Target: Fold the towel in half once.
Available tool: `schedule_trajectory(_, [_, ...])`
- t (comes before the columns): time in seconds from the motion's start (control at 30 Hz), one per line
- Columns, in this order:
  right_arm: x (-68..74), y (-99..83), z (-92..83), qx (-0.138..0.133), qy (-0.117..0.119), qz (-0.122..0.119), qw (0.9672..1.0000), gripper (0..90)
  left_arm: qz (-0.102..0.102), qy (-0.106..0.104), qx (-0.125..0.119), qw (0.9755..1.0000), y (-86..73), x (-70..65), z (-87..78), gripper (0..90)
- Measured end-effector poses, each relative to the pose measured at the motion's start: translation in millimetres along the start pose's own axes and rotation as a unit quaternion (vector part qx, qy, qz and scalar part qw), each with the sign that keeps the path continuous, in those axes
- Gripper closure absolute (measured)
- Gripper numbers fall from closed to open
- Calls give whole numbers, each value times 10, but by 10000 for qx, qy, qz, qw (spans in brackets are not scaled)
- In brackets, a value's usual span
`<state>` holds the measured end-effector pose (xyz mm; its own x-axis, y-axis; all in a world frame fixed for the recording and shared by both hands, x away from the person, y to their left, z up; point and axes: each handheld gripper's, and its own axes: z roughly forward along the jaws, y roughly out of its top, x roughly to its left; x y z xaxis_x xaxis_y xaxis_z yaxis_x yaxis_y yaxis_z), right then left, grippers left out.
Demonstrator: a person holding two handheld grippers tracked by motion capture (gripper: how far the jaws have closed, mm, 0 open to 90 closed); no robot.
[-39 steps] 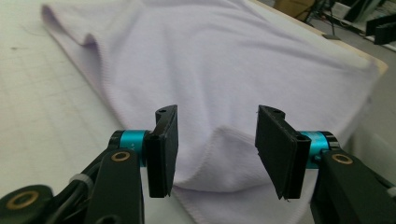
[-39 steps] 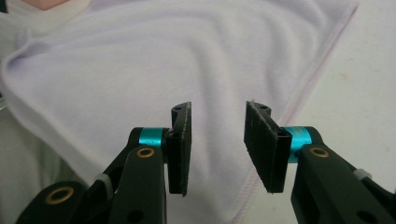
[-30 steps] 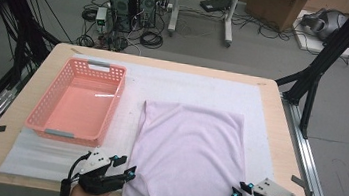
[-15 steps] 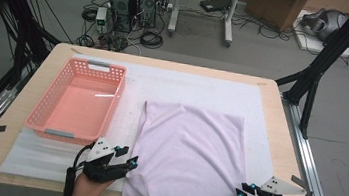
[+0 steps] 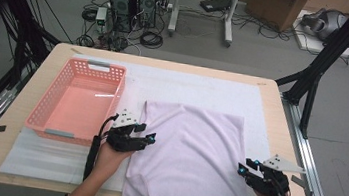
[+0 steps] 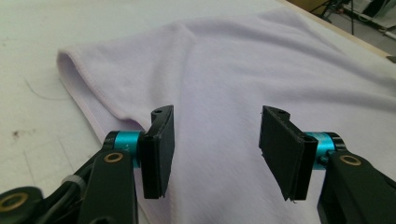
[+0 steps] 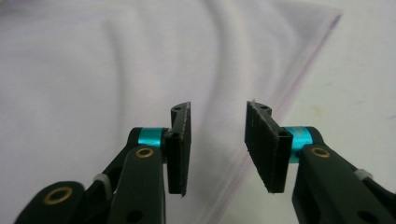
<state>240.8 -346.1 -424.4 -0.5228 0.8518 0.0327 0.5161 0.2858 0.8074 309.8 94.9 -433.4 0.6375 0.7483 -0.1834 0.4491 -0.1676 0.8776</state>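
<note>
A pale lilac towel [image 5: 190, 155] lies folded flat on the white mat [image 5: 199, 88]. My left gripper [image 5: 150, 138] hovers at the towel's left edge, jaws open and empty. In the left gripper view the open left gripper [image 6: 215, 140] sits over the towel [image 6: 252, 70], near its folded edge. My right gripper [image 5: 246, 168] is at the towel's right edge, near the front, also open. In the right gripper view the right gripper [image 7: 218, 140] frames the hemmed edge of the towel [image 7: 116, 70] with nothing held.
A pink plastic basket [image 5: 79, 101] stands empty on the left of the table [image 5: 269, 92], close behind my left hand. Black frame legs [image 5: 317, 70] and cables lie beyond the far edge. Bare mat stretches behind the towel.
My left gripper has moved forward and right, from near the front edge up to the towel's left side. The right gripper shifted slightly toward the towel's right edge. The towel lies as before.
</note>
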Motion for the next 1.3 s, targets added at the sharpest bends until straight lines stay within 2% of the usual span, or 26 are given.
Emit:
schedule_trajectory(0.1, [-152,58,149,66,-300,176,9994,562,25,376,142,9992,-32,86,94,436])
schedule_trajectory(0.2, [-317,152,335,192,-549,366,9976,512,-64,716,229,9971,-58,164,165,393])
schedule_trajectory(0.3, [-474,259,542,263,-603,485,9967,507,-369,745,280,9961,-51,237,185,387])
schedule_trajectory(0.37, [-558,311,682,375,-601,662,9953,504,-352,779,407,9955,-33,254,212,381])
schedule_trajectory(0.47, [-596,368,829,519,-560,727,9944,535,-400,842,719,9930,-13,267,291,379])
schedule_trajectory(0.53, [-580,376,867,481,-617,674,9947,596,-396,908,732,9924,2,250,313,381])
schedule_trajectory(0.57, [-579,374,867,468,-625,693,9945,663,-320,987,755,9917,2,236,318,392])
schedule_trajectory(0.6, [-583,371,862,463,-534,746,9947,802,-230,1088,780,9907,0,224,317,451])
schedule_trajectory(0.63, [-585,368,861,455,-353,801,9951,850,-215,1123,765,9905,0,222,318,506])
schedule_trajectory(0.67, [-566,374,864,469,-398,786,9950,862,-250,1027,747,9916,1,231,314,577])
schedule_trajectory(0.7, [-558,379,864,478,-429,715,9954,868,-374,785,723,9936,-2,235,319,707])
schedule_trajectory(0.73, [-566,378,861,480,-394,787,9950,872,-424,765,753,9933,2,214,331,839])
schedule_trajectory(0.77, [-585,372,848,467,-440,816,9946,876,-389,801,755,9932,6,191,341,842])
schedule_trajectory(0.83, [-633,357,801,434,-638,809,9937,879,-669,668,724,9929,6,178,357,849])
schedule_trajectory(0.9, [-695,336,742,416,-681,936,9924,879,-799,504,671,9933,10,135,380,850])
schedule_trajectory(0.97, [-741,314,673,395,-734,988,9916,880,-781,396,608,9943,18,63,409,850])
schedule_trajectory(1.03, [-767,294,608,397,-839,909,9915,880,-804,301,558,9947,29,6,433,850])
schedule_trajectory(1.1, [-801,268,541,404,-959,860,9908,879,-861,182,549,9946,36,-29,452,850])
schedule_trajectory(1.2, [-887,220,421,323,-1133,947,9885,878,-914,-29,605,9940,46,-68,486,841])
schedule_trajectory(1.23, [-918,203,389,261,-1147,1039,9876,878,-806,-14,596,9950,67,-76,499,823])
schedule_trajectory(1.3, [-954,178,373,261,-1001,1149,9880,854,-745,65,461,9961,109,-55,505,679])
